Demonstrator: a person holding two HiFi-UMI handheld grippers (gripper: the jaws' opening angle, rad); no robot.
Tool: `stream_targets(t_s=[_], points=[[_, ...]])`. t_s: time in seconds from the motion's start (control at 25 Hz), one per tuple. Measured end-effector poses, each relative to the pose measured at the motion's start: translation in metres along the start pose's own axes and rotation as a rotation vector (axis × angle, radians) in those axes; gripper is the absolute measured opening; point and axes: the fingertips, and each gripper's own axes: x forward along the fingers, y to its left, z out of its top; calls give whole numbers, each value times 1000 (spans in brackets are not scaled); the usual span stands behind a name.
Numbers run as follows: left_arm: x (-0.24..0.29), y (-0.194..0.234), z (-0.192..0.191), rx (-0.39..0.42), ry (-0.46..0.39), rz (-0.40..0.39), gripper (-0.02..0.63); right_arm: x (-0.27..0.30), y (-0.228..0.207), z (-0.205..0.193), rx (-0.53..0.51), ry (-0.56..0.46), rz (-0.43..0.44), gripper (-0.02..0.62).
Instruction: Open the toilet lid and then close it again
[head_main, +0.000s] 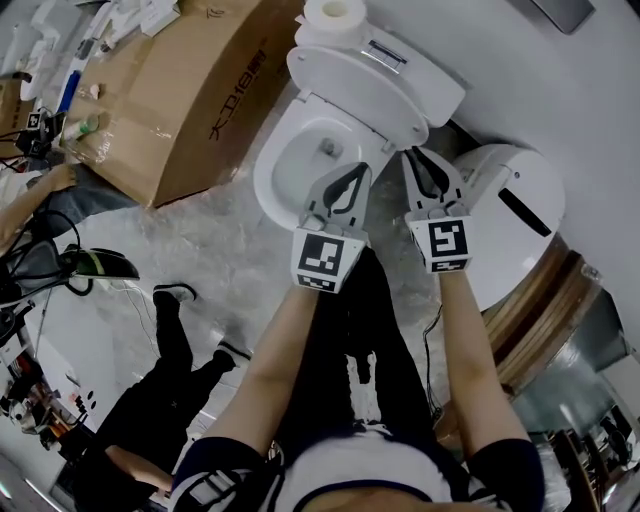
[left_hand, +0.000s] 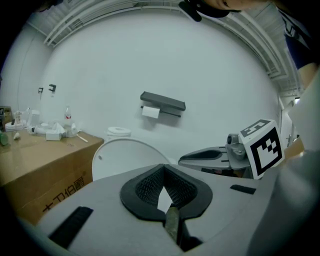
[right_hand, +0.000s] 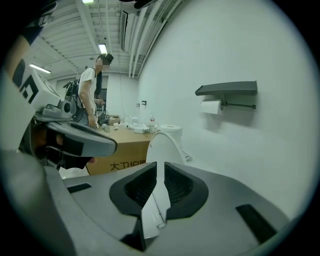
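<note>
toilet lid (head_main: 375, 85): looking like smooth, glossy white plastic
toilet bowl (head_main: 266, 180): shining like glazed white ceramic
cardboard box (head_main: 190, 90): looking matt, brown and papery
floor (head_main: 225, 250): gleaming like polished, grey-veined stone
left gripper (head_main: 350, 172): showing matt grey plastic with ribbed black lining
toilet roll (head_main: 335, 10): looking like soft white paper

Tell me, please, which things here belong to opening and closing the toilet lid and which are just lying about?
For the job: toilet lid, raised; toilet bowl; left gripper; right gripper.
Lying about: cardboard box; toilet roll; white domed container; wall paper holder.
</note>
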Motion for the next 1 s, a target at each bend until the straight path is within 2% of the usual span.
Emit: stream_targets(t_s=[0.56,0.72,1.0], points=[[9,-5,-18,5,53,-11,6,21,-41,-19,26,93,-49,14],[11,-6,-25,8,71,-16,6,31,-48,-28,27,136,-37,74],[15,-8,-32,5,89,-25,6,47,-57,-38,10,185,-36,74]])
